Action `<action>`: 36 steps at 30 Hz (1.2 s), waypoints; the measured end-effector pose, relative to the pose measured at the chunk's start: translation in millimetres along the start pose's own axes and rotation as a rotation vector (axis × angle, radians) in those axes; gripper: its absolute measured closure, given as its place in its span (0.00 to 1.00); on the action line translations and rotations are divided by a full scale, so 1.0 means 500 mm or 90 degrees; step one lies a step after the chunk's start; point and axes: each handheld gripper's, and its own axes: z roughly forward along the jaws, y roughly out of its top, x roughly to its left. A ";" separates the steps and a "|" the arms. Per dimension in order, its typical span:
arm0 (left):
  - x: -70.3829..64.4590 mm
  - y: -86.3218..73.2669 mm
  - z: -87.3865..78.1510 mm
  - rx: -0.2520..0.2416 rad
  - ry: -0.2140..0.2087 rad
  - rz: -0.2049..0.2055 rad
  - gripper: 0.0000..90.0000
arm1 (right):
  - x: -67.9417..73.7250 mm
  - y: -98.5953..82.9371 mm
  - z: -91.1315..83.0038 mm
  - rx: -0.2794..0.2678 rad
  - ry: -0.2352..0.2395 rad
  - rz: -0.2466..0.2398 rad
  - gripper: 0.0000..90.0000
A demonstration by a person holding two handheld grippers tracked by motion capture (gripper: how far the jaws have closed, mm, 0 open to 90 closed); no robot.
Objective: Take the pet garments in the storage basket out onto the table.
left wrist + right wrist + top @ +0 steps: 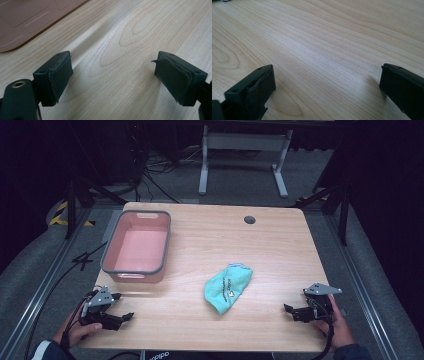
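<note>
In the high view, the left gripper [121,307] is sitting at the lower left of the frame and the right gripper [290,312] at the lower right, both well apart from the teal cloth [227,287] lying crumpled just below the middle. A pink tub [162,240] is standing at the upper left of the table [225,235].

In the left gripper view, the jaws are gaping wide over bare wood, holding nothing, with the tub's wall [30,20] showing at the upper left.

In the right gripper view, the jaws are spreading wide and gripping nothing.
</note>
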 end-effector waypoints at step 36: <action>-0.002 -0.002 -0.002 -0.001 0.012 -0.005 0.15 | 0.001 0.000 0.000 0.000 -0.002 0.002 0.01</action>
